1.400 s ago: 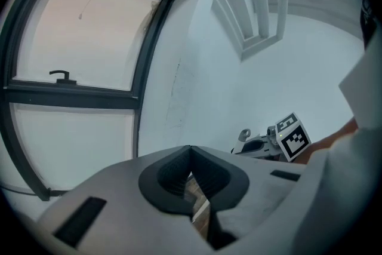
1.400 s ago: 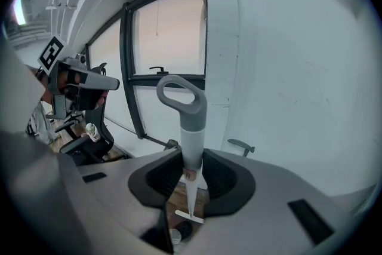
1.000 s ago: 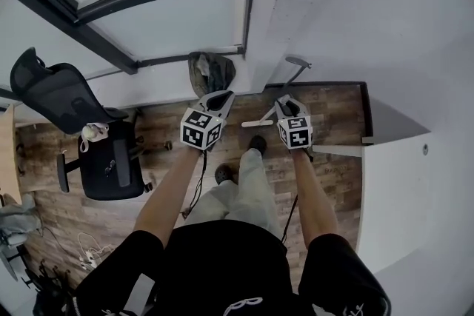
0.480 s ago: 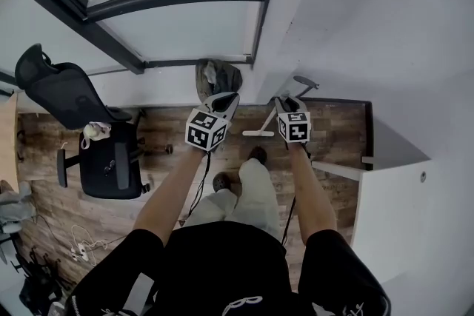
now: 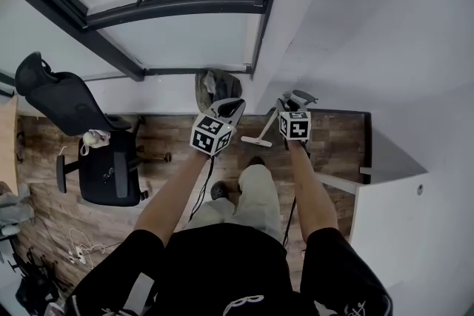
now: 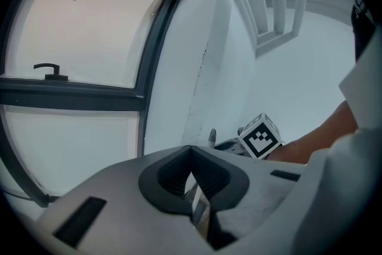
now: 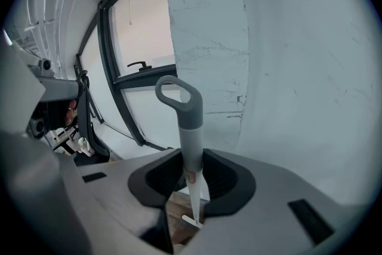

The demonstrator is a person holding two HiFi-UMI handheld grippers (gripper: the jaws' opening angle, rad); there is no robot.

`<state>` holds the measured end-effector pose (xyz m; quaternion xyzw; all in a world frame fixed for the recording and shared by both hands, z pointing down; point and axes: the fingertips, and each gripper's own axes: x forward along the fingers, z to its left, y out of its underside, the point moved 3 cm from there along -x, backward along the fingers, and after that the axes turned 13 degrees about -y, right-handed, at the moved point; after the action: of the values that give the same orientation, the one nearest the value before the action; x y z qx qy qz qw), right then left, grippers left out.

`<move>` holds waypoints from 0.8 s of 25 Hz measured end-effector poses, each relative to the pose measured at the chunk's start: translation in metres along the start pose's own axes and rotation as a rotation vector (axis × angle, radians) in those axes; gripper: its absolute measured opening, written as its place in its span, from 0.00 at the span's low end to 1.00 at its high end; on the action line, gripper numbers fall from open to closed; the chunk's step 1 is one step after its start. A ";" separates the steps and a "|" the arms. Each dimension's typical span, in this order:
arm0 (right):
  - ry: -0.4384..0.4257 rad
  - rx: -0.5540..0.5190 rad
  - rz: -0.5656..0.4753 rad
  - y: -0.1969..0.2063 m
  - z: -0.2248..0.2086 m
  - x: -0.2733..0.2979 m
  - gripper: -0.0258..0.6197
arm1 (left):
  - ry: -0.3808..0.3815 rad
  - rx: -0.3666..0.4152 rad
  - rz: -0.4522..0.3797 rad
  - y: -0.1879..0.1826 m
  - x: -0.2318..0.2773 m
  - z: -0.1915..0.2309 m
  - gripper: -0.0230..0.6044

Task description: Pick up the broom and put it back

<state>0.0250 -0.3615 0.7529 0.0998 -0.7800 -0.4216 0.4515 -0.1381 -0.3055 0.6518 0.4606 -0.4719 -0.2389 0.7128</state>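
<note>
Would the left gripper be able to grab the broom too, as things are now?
Probably yes. The broom stands clamped in the right gripper, close beside the left gripper, with nothing between them. The left's jaws are together and empty, so they would have to open first.

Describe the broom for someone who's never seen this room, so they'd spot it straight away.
Start at the big dark-framed window and follow it right to the white wall corner above the wooden plank floor. There, the right tongs grip a slim pale-shafted broom; its grey looped handle top sets it apart.
</note>
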 end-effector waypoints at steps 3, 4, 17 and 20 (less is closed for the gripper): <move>-0.007 0.008 0.012 -0.006 -0.007 0.008 0.22 | 0.000 0.007 -0.001 -0.005 0.006 0.003 0.06; -0.012 0.010 0.013 -0.008 -0.009 0.011 0.22 | -0.003 0.007 -0.002 -0.007 0.008 0.005 0.06; -0.009 0.067 0.023 -0.021 -0.029 0.024 0.26 | -0.006 -0.006 0.006 -0.014 0.020 0.012 0.06; -0.012 0.071 0.005 -0.026 -0.027 0.017 0.27 | -0.007 -0.012 -0.003 -0.018 0.018 0.013 0.06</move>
<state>0.0306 -0.4018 0.7504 0.1115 -0.7974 -0.3931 0.4440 -0.1400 -0.3331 0.6461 0.4561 -0.4723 -0.2442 0.7136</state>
